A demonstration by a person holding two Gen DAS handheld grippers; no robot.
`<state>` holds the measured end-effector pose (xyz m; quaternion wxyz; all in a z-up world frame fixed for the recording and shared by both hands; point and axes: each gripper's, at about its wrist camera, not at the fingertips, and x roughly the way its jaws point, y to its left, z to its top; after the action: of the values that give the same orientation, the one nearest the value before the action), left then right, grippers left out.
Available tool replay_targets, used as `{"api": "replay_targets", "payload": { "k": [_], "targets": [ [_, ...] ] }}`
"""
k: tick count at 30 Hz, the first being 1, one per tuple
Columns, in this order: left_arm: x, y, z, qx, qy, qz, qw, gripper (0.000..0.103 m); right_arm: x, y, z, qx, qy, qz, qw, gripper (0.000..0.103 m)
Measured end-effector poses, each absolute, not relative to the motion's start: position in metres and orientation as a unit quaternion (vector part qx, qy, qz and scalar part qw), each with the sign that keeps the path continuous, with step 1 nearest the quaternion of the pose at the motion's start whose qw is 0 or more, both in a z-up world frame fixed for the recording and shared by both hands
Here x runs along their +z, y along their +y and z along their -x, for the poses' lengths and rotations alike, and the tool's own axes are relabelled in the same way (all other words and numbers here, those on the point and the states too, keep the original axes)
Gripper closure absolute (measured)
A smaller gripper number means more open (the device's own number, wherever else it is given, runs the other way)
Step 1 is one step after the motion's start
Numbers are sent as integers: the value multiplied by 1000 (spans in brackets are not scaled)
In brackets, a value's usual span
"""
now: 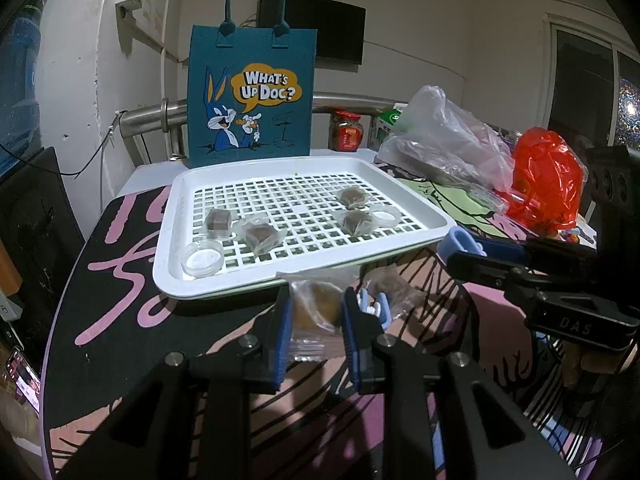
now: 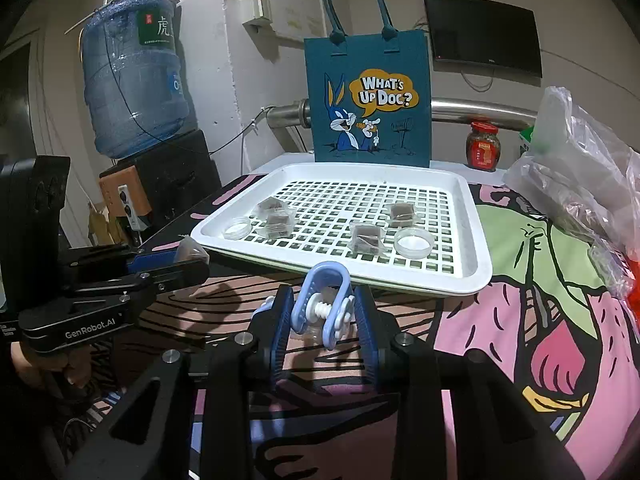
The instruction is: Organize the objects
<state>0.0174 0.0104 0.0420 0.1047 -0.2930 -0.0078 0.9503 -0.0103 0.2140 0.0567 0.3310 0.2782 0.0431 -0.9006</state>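
Behind tray, upright tote bag

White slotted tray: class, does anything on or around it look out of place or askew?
One clear-wrapped brown snack lies off the white slotted tray on the patterned tablecloth, beside its near edge, while four wrapped snacks sit inside. Nothing looks spilled or damaged.

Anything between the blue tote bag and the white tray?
Nothing: bare tabletop between the tote bag and the tray's far rim, per right wrist view.
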Motion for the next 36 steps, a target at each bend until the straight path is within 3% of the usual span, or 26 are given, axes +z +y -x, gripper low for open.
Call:
{"api": "replay_targets", "payload": {
  "k": [36],
  "targets": [
    [40, 12, -18, 949, -11, 296, 104, 80, 58, 213, 9, -900, 41, -279, 333, 73]
  ]
}}
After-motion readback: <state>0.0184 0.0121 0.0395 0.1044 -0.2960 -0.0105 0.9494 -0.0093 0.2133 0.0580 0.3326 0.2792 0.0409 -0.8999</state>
